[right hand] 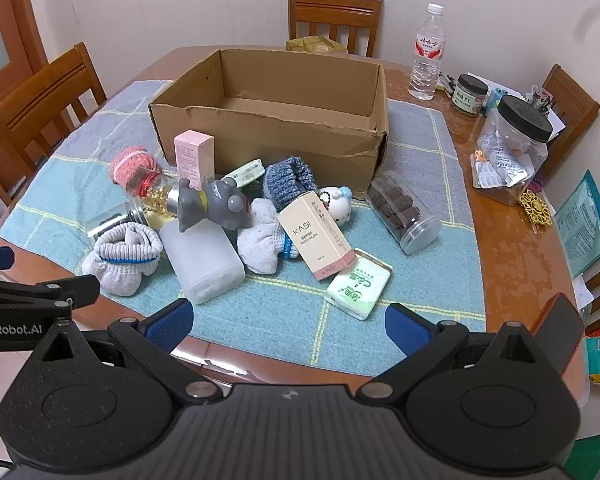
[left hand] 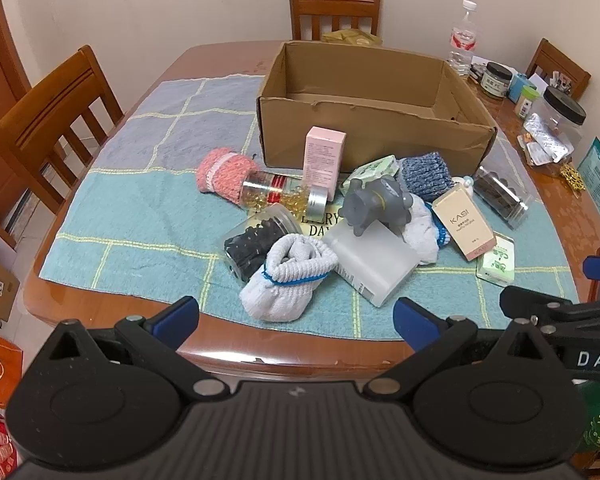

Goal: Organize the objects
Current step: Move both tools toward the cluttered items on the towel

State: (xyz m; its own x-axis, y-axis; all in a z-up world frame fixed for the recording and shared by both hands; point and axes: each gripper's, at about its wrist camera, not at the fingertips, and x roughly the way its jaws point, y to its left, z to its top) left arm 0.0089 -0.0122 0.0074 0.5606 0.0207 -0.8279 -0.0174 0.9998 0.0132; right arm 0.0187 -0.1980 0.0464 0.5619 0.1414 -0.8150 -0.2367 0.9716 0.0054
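Evidently nothing is sorted yet — the cardboard box [left hand: 364,136] at upper centre of both views sits with nothing visible inside, while the jumble lies just below it on the blue cloth: grey toy [left hand: 374,204], KASI carton [right hand: 316,234], white sock bundle [left hand: 286,280], frosted container [right hand: 204,262]. Both tools hover low in frame over the bench edge — left tool [left hand: 296,318] and right tool [right hand: 288,320] spread wide, holding nothing. My guess at the next move: drop onto a near item, likely the sock bundle or the green packet [right hand: 358,284], and close.
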